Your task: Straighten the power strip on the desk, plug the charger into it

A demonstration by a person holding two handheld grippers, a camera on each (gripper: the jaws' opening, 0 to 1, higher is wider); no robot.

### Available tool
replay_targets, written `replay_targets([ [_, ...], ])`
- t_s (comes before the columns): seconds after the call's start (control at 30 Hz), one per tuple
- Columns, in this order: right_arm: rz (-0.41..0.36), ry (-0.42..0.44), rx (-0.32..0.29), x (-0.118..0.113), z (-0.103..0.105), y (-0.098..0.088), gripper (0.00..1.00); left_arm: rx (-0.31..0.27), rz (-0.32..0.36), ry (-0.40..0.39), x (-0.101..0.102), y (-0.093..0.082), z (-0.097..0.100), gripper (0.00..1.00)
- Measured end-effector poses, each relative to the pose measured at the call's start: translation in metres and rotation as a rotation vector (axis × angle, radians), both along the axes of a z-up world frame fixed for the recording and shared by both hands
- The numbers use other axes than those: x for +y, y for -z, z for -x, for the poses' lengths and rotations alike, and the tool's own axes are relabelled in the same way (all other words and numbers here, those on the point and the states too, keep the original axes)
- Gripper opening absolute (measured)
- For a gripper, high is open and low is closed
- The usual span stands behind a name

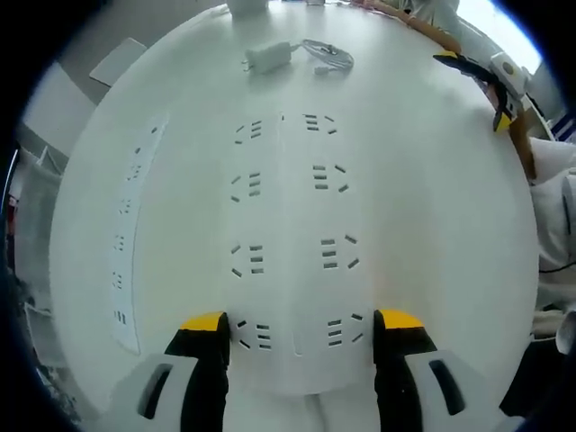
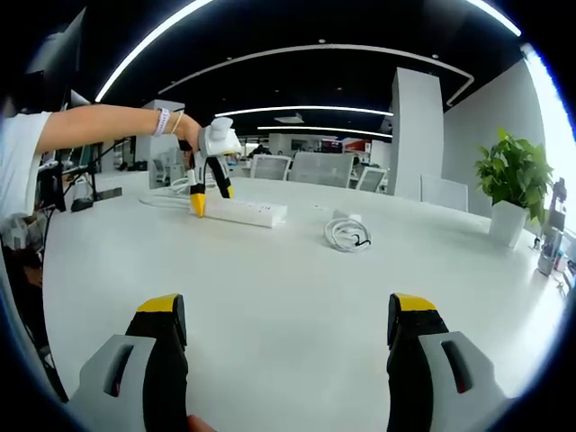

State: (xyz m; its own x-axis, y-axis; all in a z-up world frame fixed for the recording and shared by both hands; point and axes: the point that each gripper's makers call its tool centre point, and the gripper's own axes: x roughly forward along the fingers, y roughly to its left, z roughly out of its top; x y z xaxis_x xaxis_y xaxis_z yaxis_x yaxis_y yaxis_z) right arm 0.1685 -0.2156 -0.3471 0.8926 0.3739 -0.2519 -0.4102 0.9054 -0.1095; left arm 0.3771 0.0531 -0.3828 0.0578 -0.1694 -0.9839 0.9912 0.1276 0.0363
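Left gripper view, left gripper spread wide straddling the power strip on the desk, charger beyond; right gripper view, right gripper spread, hovering over bare desk, potted plant far right.

The left gripper view looks steeply down, close above the strip, its own jaws either side of the strip's near end. Farther along its line of sight lie the charger and cable, with the right tool at the upper right edge. The right gripper view sits low over the worktop, facing level across it into the room, well back from the things. It takes in the left tool at the strip, the charger and the cable. Both views share the strip, charger, cable and surrounding worktop.
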Motion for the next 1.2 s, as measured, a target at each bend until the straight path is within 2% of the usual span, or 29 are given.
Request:
replay_targets([
  [0.67, 0.002, -0.020, 0.000, 0.0085, 0.0000, -0.0026, 0.92, 0.000, -0.074, 0.094, 0.0048, -0.0012, 0.0024, 0.66],
  [0.97, 0.004, -0.025, -0.001, 0.0097, 0.0006, -0.0039, 0.92, 0.000, -0.101, 0.120, 0.0058, -0.0010, 0.0070, 0.66],
  [1.2, 0.005, -0.027, 0.001, 0.0106, 0.0004, -0.0032, 0.92, 0.000, -0.095, 0.116, 0.0056, -0.0011, 0.0065, 0.66],
])
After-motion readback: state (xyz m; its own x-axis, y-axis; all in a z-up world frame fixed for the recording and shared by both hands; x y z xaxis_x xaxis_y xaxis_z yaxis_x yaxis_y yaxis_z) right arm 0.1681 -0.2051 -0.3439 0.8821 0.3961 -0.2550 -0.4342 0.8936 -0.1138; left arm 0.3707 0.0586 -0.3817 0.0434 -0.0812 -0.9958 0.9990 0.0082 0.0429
